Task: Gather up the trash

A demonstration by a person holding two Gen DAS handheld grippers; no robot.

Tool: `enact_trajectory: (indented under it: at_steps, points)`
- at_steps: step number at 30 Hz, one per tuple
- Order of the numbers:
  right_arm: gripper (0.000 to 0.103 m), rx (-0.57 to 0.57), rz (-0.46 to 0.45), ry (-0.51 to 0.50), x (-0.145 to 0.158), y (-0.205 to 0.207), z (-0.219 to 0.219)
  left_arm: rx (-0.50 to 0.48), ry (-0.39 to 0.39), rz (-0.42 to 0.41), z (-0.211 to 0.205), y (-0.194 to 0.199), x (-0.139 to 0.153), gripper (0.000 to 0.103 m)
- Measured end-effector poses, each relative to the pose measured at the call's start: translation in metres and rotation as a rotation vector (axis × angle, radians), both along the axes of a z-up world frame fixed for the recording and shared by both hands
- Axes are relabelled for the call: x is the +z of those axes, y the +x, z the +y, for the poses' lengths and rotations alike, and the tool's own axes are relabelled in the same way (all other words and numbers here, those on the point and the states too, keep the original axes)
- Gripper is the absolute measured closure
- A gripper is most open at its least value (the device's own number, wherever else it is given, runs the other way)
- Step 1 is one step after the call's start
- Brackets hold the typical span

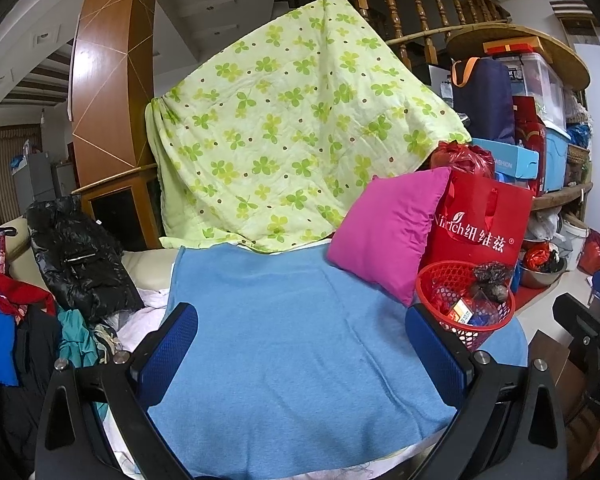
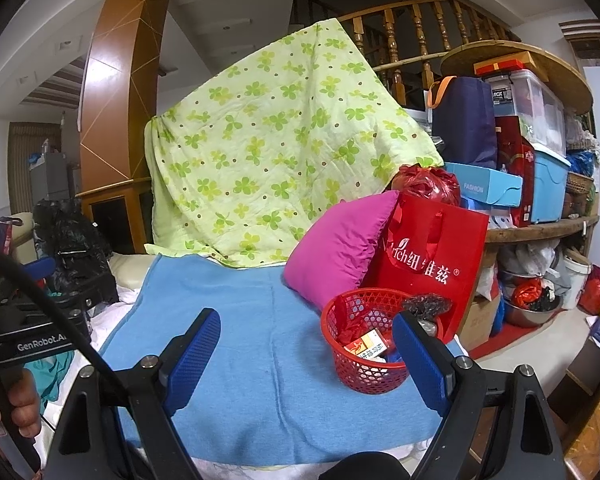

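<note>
Both grippers gape empty—red basket upright, carton perhaps tilted.

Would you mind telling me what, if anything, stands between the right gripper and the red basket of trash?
Nothing visible does. The right gripper is open and empty over the blue blanket, and the red basket sits just ahead by its right finger, with only bare blanket between them.

Blanket: blue cloth, showing a matt, fuzzy nap.
Basket: red plastic mesh, shining slightly.
Quilt: thin printed cloth, lying wrinkled and matt.
Pillow: pink cloth, looking smooth with a faint sheen.
Bag: red paper, gleaming glossy.
Jacket: black, glinting shiny and puffy.
Railing: varnished wood, reflecting light.
Tool pads: blue, looking rough and textured.
</note>
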State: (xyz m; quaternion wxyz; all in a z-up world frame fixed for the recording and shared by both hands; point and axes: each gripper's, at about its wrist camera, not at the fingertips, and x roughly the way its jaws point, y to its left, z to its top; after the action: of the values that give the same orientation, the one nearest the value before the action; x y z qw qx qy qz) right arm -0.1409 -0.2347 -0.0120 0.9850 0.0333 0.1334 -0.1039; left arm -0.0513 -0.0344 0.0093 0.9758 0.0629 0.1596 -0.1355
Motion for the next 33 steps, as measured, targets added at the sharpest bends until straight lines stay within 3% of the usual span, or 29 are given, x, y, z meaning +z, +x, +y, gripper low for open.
enact_trajectory:
  at_steps: [33]
  points:
    - [0.013,-0.015,0.007,0.016,-0.005,0.010,-0.014,-0.025,0.029,0.017,-0.006,0.007,-0.009,0.000]
